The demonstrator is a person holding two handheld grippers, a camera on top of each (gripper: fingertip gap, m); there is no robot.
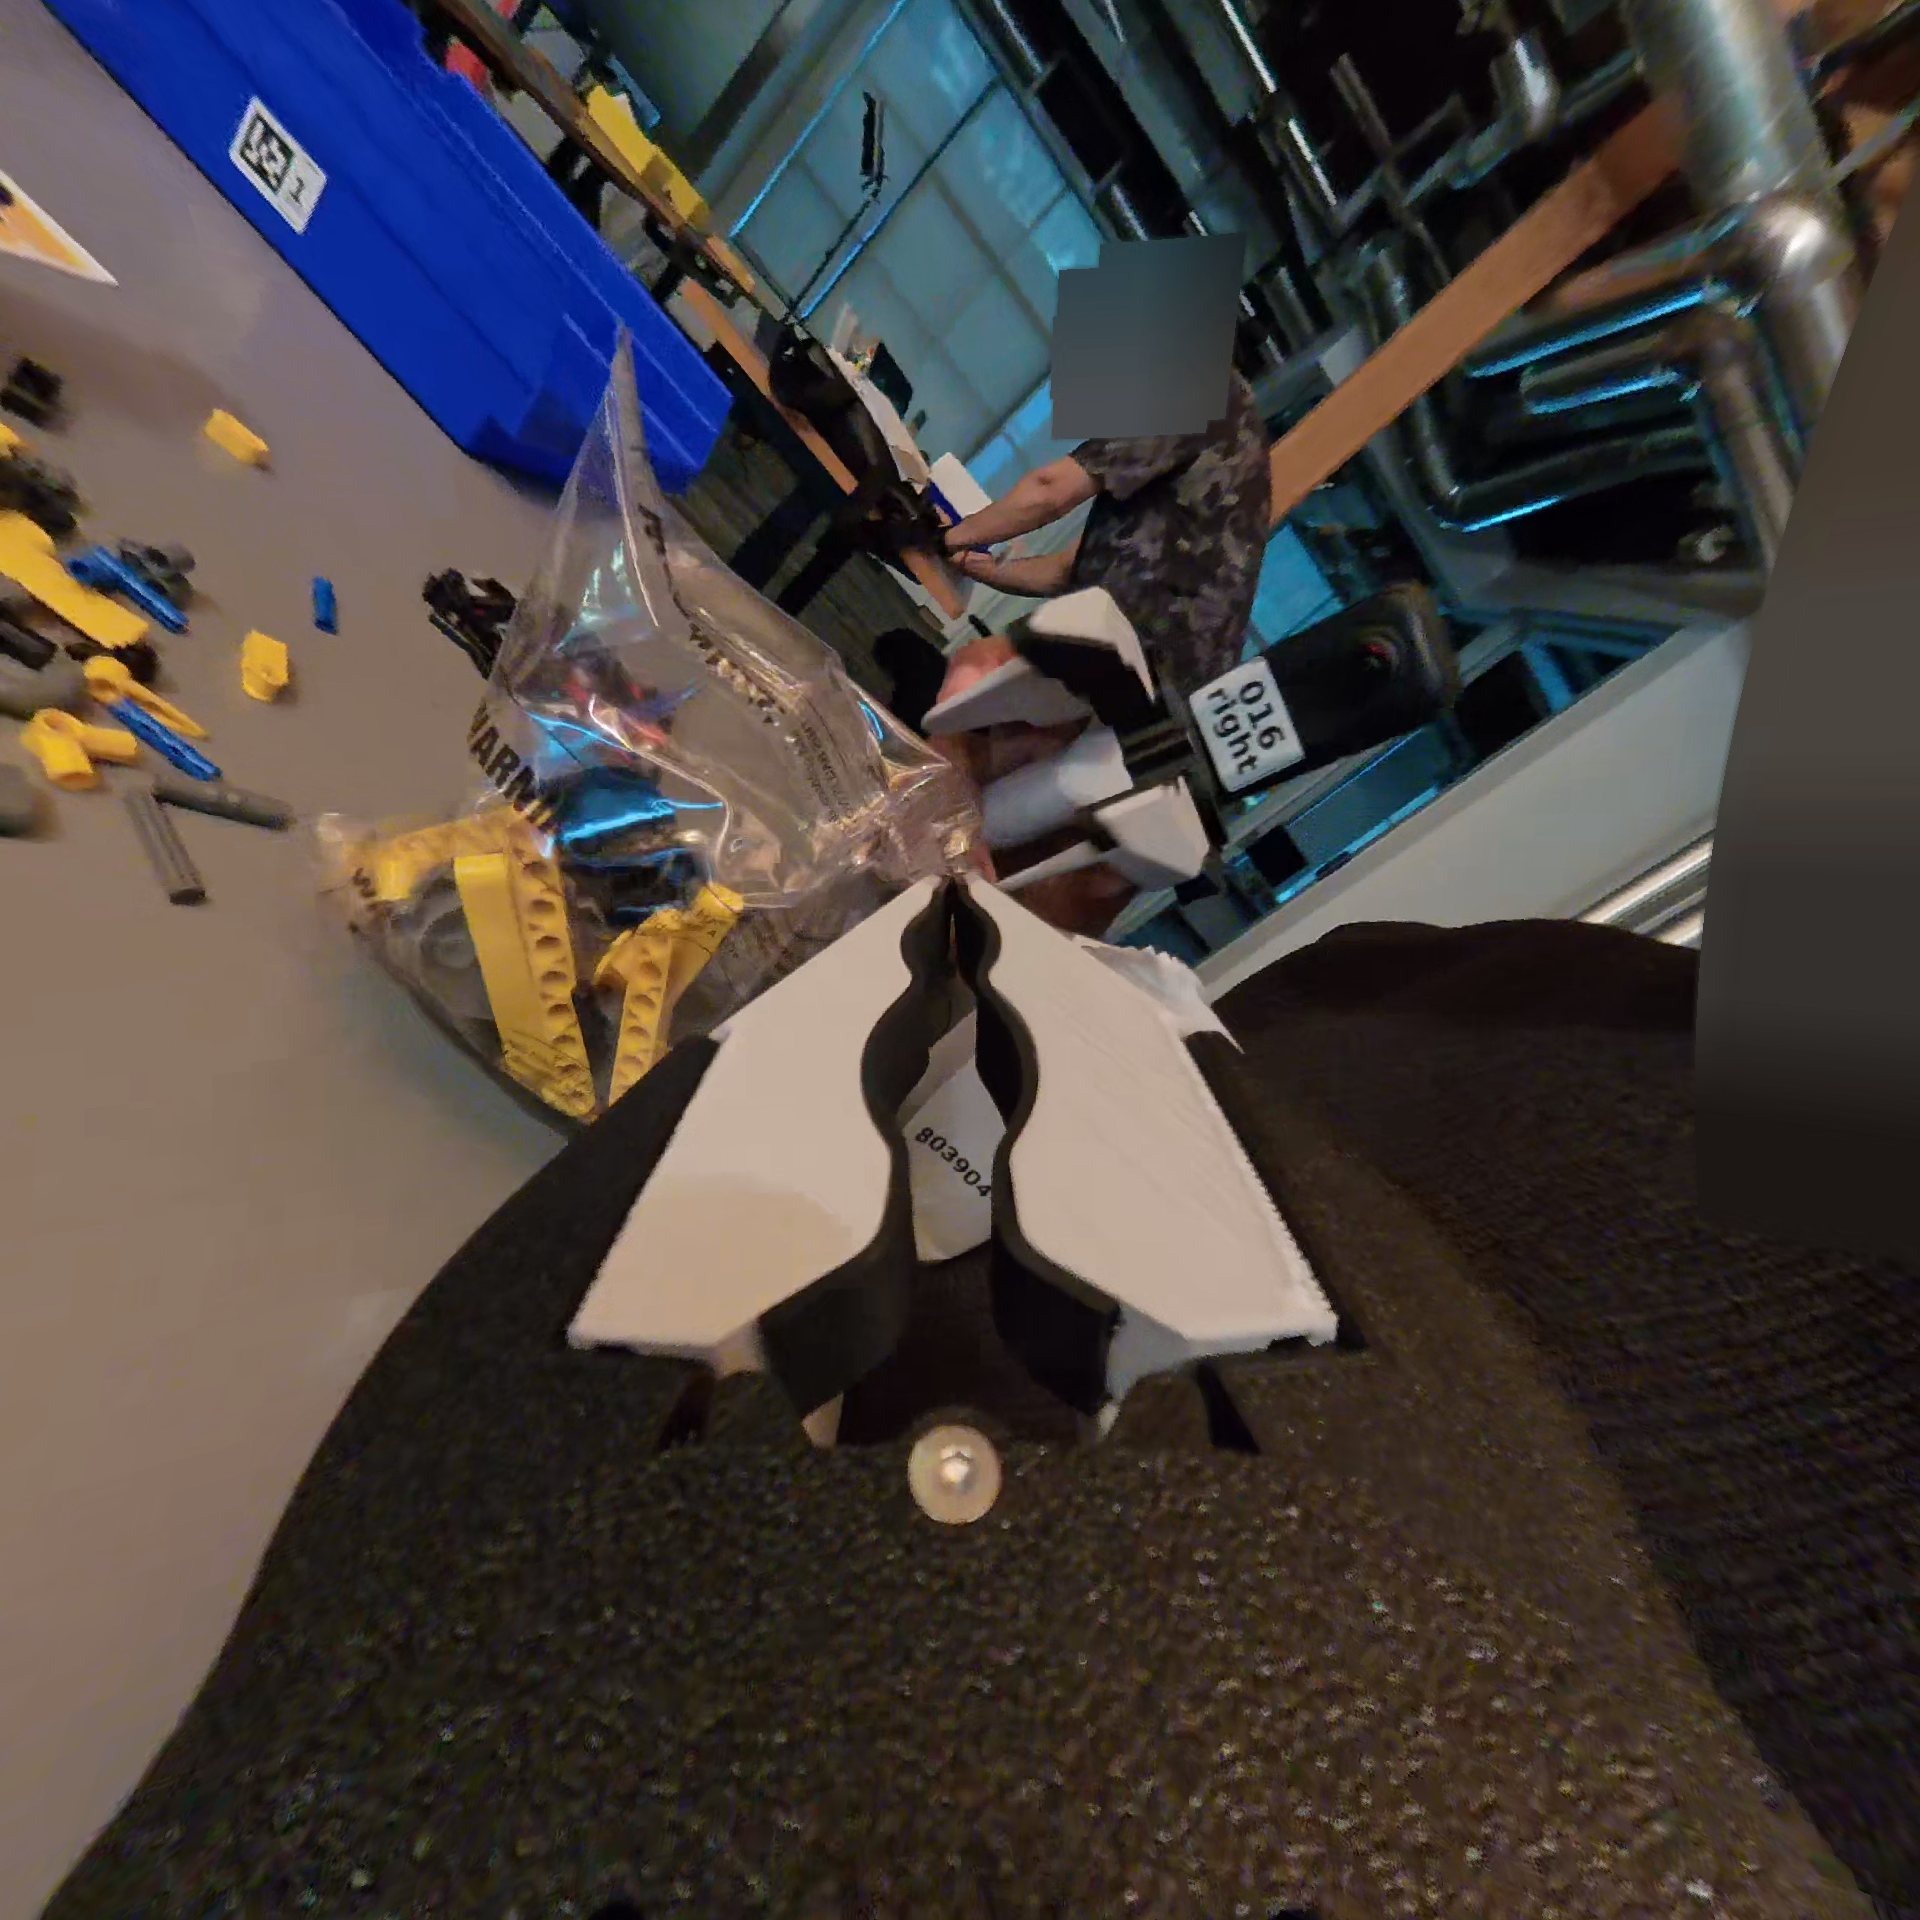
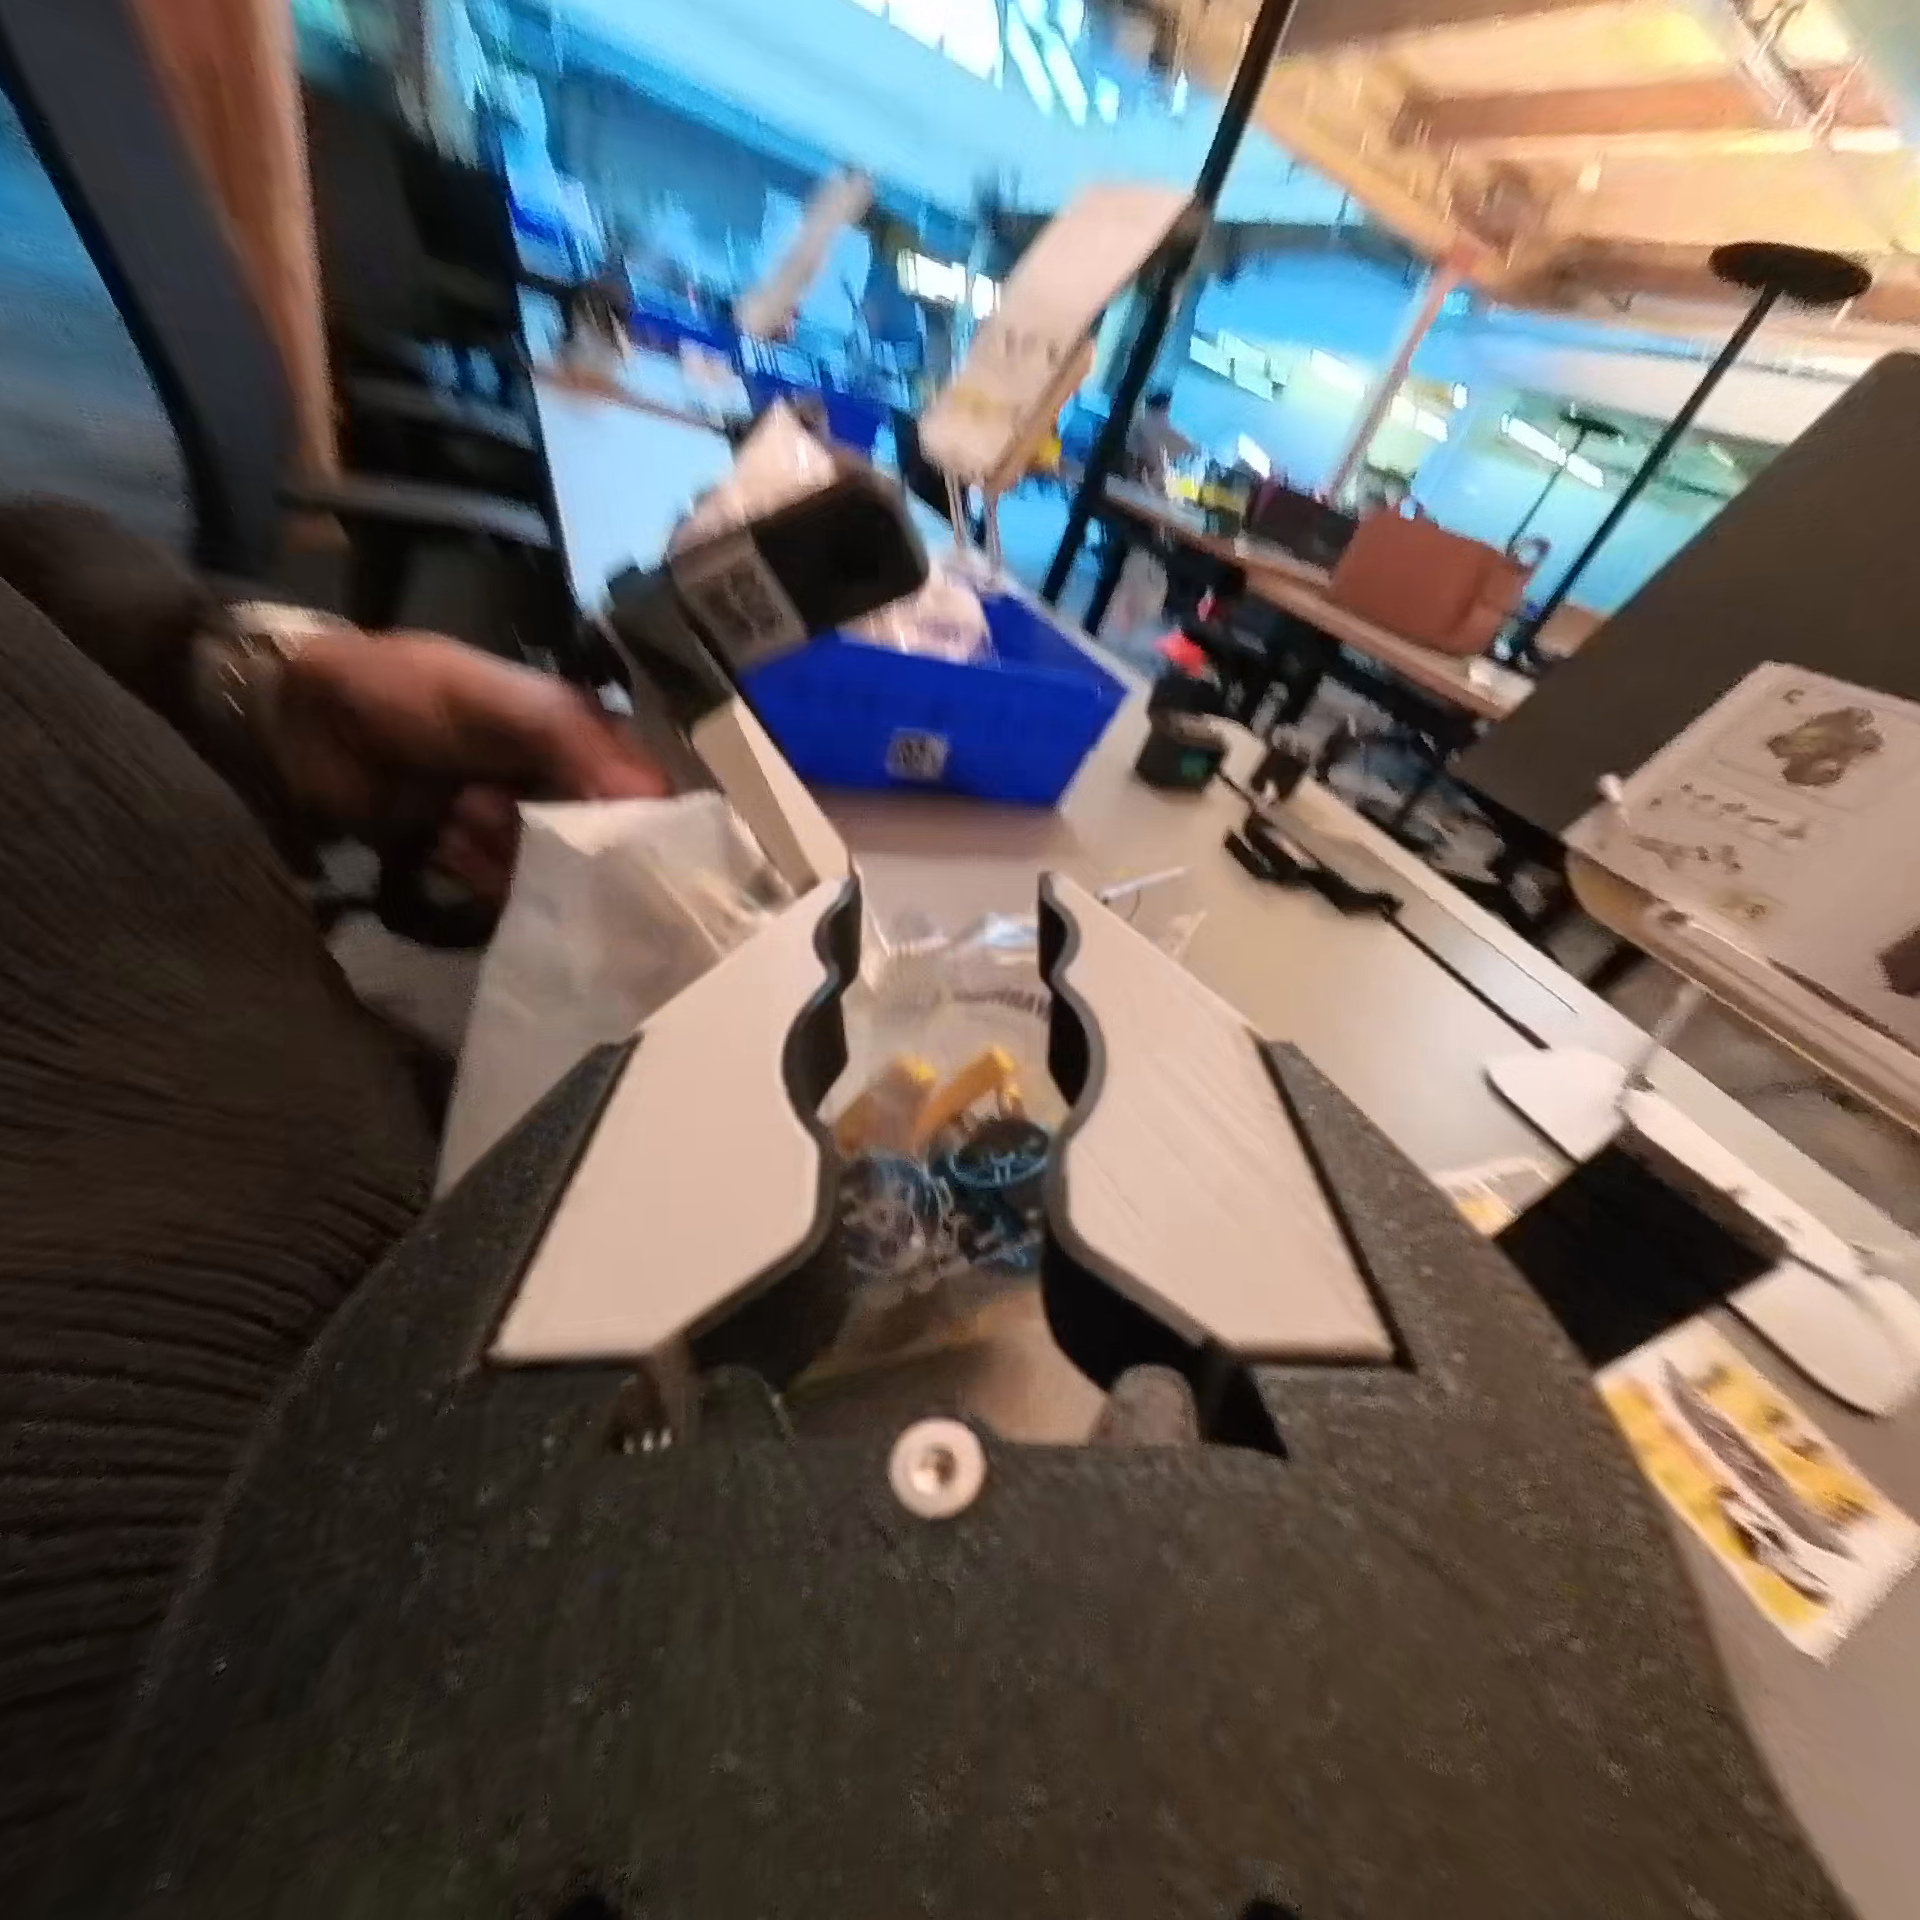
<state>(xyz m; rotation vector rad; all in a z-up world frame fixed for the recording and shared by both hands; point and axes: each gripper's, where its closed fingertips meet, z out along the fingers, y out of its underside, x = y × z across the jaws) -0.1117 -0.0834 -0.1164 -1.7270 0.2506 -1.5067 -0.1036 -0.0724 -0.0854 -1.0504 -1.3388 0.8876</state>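
Observation:
A clear plastic bag (image 1: 665, 727) of yellow, blue and black building pieces rests on the grey table (image 1: 208, 1143). My left gripper (image 1: 954, 896) is shut on the bag's upper edge, and a white label (image 1: 951, 1164) shows between its fingers. My right gripper (image 2: 951, 914) is open, and the bag (image 2: 935, 1122) shows between and below its fingers. In the left wrist view the right gripper (image 1: 1081, 748) hovers just beyond the pinched edge with its jaws apart. In the blurred right wrist view a hand (image 2: 468, 727) holds the left gripper (image 2: 769, 790).
Loose yellow, blue and black pieces (image 1: 114, 665) lie scattered on the table's left. A blue bin (image 1: 416, 229) stands at the back and also shows in the right wrist view (image 2: 935, 717). An open instruction booklet (image 2: 1766, 810) stands at the right. A person (image 1: 1174, 520) stands in the background. Less than 4 cm separates the two grippers' tips.

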